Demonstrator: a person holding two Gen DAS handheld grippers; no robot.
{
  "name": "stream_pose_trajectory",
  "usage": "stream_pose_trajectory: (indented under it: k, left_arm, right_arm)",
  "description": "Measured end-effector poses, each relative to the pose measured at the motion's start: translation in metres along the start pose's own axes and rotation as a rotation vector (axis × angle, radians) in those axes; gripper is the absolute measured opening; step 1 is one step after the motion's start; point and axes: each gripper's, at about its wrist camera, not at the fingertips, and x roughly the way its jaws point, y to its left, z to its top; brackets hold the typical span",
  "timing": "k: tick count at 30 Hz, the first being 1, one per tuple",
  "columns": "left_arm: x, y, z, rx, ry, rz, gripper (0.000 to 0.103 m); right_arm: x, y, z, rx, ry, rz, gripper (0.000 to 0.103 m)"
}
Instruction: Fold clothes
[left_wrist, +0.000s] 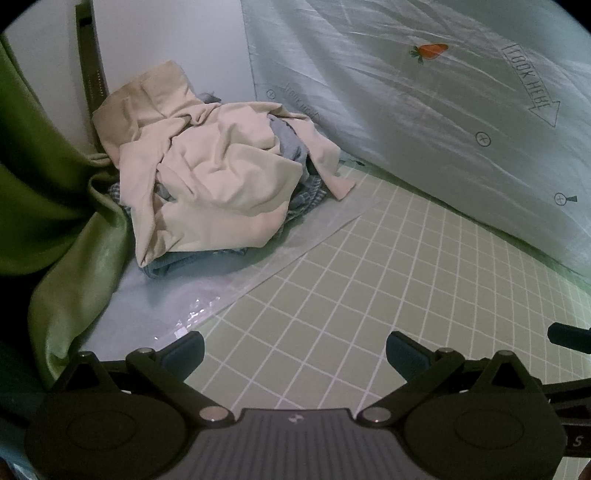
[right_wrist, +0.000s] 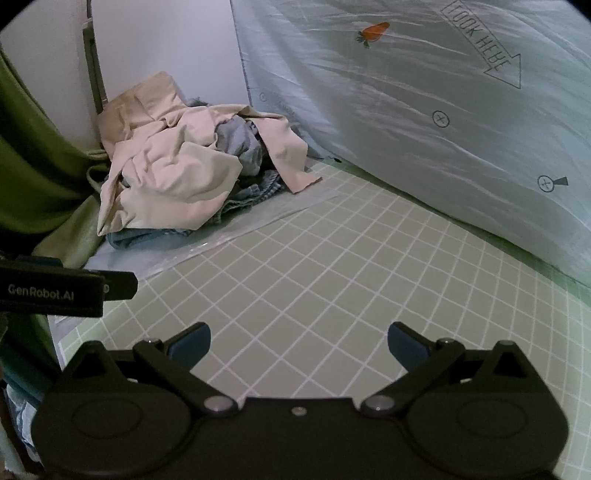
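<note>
A heap of crumpled clothes lies at the far left on the green grid mat (left_wrist: 369, 280). A beige garment (left_wrist: 214, 173) covers blue and checked pieces (left_wrist: 291, 144) beneath it. The heap also shows in the right wrist view (right_wrist: 173, 177), with blue cloth (right_wrist: 240, 147) poking out. My left gripper (left_wrist: 295, 354) is open and empty, low over the mat, well short of the heap. My right gripper (right_wrist: 299, 343) is open and empty over the mat (right_wrist: 332, 266). The left gripper's body (right_wrist: 66, 290) shows at the left edge of the right wrist view.
A pale blue sheet with a carrot print (left_wrist: 428, 51) and "look here" arrows hangs along the back right (right_wrist: 443, 129). A green curtain (left_wrist: 44, 192) hangs at the left. A clear plastic sheet (left_wrist: 229, 295) lies under the heap. A white wall (left_wrist: 166, 44) stands behind.
</note>
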Motion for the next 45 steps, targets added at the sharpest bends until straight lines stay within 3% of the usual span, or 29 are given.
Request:
stream_pose_trajectory:
  k: [31,38,45]
  left_arm:
    - [0.023,0.005,0.012,-0.003,0.042,0.009,0.103]
    - [0.054,0.035,0.05,-0.079,0.033,0.048,0.103]
    - [0.109,0.092,0.098,-0.264,0.03,0.12,0.103]
  right_arm:
    - [0.021,0.01,0.006,-0.036,0.021,0.013,0.103]
    - [0.066,0.016,0.049,-0.076,-0.006,0.012,0.103]
    - [0.132,0.034,0.106,-0.137,-0.052,0.0,0.103]
